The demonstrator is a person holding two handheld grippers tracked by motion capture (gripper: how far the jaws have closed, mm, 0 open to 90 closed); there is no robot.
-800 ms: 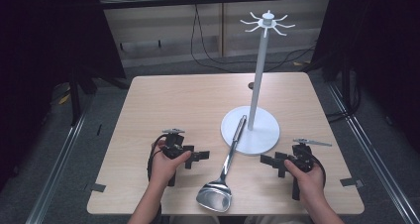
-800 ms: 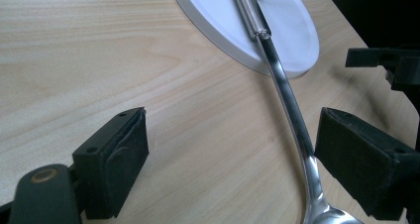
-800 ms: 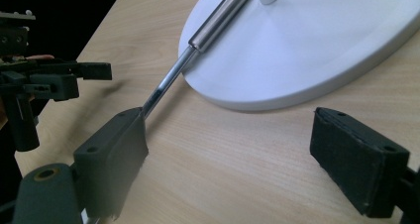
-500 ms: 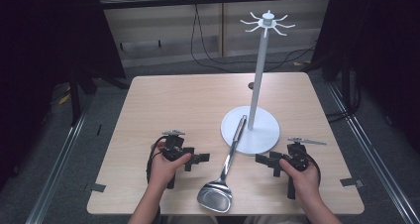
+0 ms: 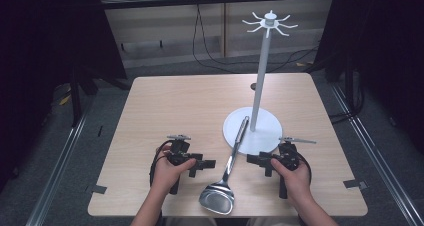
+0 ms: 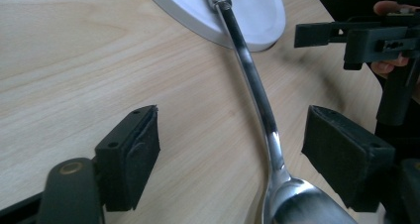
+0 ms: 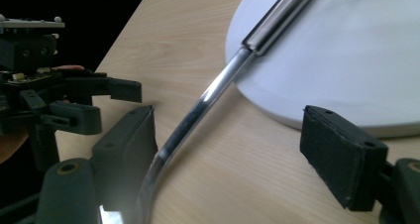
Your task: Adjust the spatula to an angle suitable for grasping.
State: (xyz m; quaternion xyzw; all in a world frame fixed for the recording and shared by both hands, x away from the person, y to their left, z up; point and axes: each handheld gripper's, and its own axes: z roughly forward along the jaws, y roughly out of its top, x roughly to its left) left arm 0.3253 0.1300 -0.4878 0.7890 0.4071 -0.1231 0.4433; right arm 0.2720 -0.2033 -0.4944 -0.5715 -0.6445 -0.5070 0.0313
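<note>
A metal spatula (image 5: pixel 228 170) lies on the wooden table (image 5: pixel 190 106), its head (image 5: pixel 216 198) near the front edge and its handle resting up on the white round base (image 5: pixel 265 123) of a hook stand (image 5: pixel 262 71). My left gripper (image 5: pixel 206 166) is open just left of the handle. My right gripper (image 5: pixel 252 159) is open just right of it. In the left gripper view the shiny handle (image 6: pixel 257 95) runs between my open left gripper (image 6: pixel 233 154). In the right gripper view the handle (image 7: pixel 208 97) passes close to the left jaw of my open right gripper (image 7: pixel 230 144).
The stand's pole rises to a ring of white hooks (image 5: pixel 270 22) above the table's right half. Black tape marks (image 5: pixel 354 183) sit at the front corners. Metal rails (image 5: pixel 55 181) run along the floor on both sides, with cables behind the table.
My right gripper has shifted a little left toward the spatula handle. The left gripper and the spatula have stayed in place.
</note>
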